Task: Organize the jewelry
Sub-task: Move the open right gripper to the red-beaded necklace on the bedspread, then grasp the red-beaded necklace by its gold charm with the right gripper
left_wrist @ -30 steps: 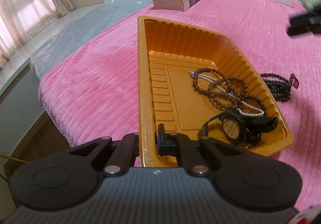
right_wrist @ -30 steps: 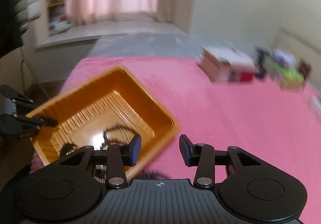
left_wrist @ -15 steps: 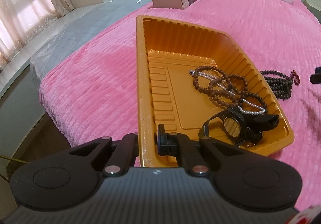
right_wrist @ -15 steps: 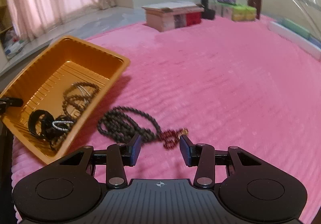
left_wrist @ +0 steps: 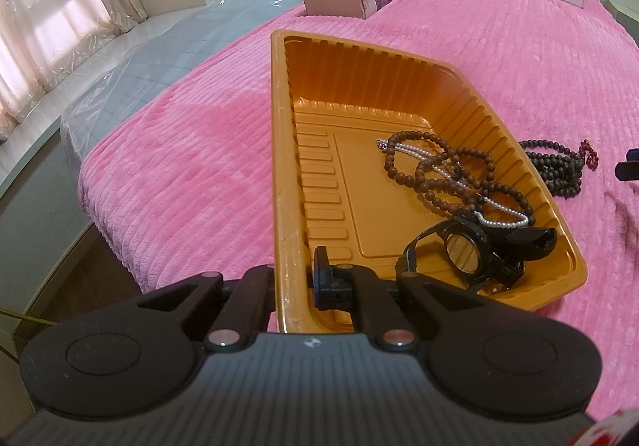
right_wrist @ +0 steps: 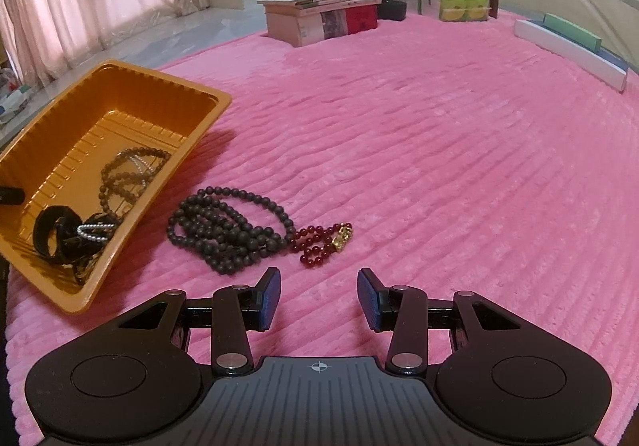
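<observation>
A tray point(right_wrist: 131, 72) lies on a blanket point(right_wrist: 439, 166), tilted, its near wall clamped by the left gripper point(left_wrist: 293, 282). In the tray: two bead strings point(left_wrist: 439, 170) toward its far side, a watch point(left_wrist: 465, 250) nearer. Right of the tray, on the blanket, lie a bead necklace point(right_wrist: 227, 226) and, touching its right end, a bracelet point(right_wrist: 323, 242); the right gripper point(right_wrist: 318, 298) hangs just before them, jaws apart. Books point(right_wrist: 323, 16) and boxes point(right_wrist: 451, 4) stand far behind

Soft daylight through curtained window point(right_wrist: 92, 2), far left. Orange tray point(right_wrist: 56, 114) casts a shadow rightward on pink blanket point(right_wrist: 439, 166). Both views sharp; fisheye bends edges, corners dark.
</observation>
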